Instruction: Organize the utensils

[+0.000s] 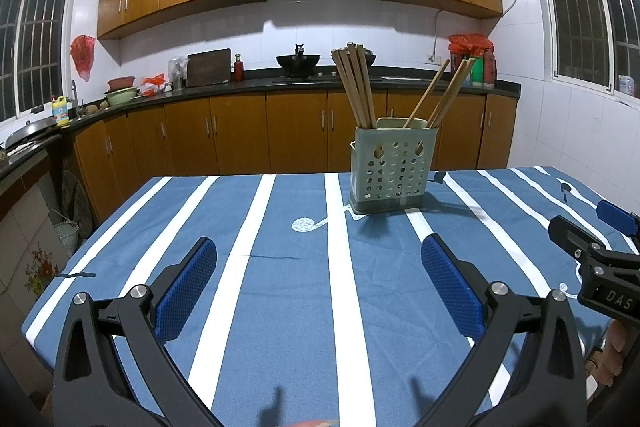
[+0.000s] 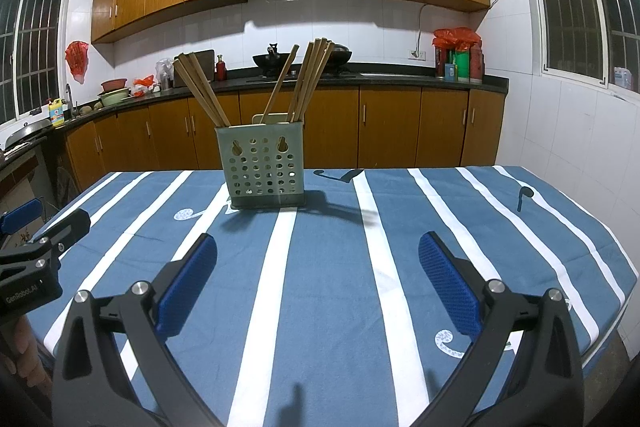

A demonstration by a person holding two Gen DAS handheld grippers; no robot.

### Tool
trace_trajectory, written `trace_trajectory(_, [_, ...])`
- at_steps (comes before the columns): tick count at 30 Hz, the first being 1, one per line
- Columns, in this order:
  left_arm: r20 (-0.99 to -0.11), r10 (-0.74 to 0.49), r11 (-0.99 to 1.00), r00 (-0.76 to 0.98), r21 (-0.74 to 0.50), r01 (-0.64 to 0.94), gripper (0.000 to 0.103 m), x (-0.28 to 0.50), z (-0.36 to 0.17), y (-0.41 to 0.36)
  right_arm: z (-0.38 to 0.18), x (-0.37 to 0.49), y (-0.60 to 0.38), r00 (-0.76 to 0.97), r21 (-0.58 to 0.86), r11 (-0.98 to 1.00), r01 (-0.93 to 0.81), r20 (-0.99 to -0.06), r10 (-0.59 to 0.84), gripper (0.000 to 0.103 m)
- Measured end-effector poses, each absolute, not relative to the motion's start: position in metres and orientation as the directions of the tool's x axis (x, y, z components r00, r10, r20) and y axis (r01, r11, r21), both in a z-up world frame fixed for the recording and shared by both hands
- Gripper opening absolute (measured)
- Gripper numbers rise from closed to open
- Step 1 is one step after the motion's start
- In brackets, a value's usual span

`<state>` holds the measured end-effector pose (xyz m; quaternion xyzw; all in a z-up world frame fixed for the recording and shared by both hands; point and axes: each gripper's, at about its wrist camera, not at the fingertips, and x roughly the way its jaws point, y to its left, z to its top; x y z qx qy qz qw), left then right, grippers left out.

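holding both grippers over the striped surface (image 1: pixel 280 287), we've got left gripper (image 1: pixel 319 267) and right gripper (image 2: pixel 318 265) fingers spread wide, gripping nothing. chopsticks (image 2: pixel 312 79) stand in the green holder (image 2: pixel 262 167) mid-surface.

Bright overhead indoor light, sharp focus, strong fisheye bending, dark vignetted corners.

The pale green plastic holder (image 2: pixel 262 167) is dotted with round holes, and light brown wooden chopsticks (image 2: pixel 310 79) stick out of it. The cloth-covered table (image 1: pixel 304 283) is blue with white stripes (plus small music notes). Both black grippers have bumpy blue pads (image 2: pixel 448 287).
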<state>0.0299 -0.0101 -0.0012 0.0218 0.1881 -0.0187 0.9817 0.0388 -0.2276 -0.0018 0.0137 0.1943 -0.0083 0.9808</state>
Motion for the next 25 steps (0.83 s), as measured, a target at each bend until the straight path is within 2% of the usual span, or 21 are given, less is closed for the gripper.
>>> trace_trajectory(25, [-0.385, -0.026, 0.999, 0.922, 0.025, 0.039, 0.101, 0.0294, -0.0068, -0.0096, -0.0046, 0.0368, -0.2248, 0.923, 0.028, 0.999, 0.021, -0.385, -0.008, 0.099])
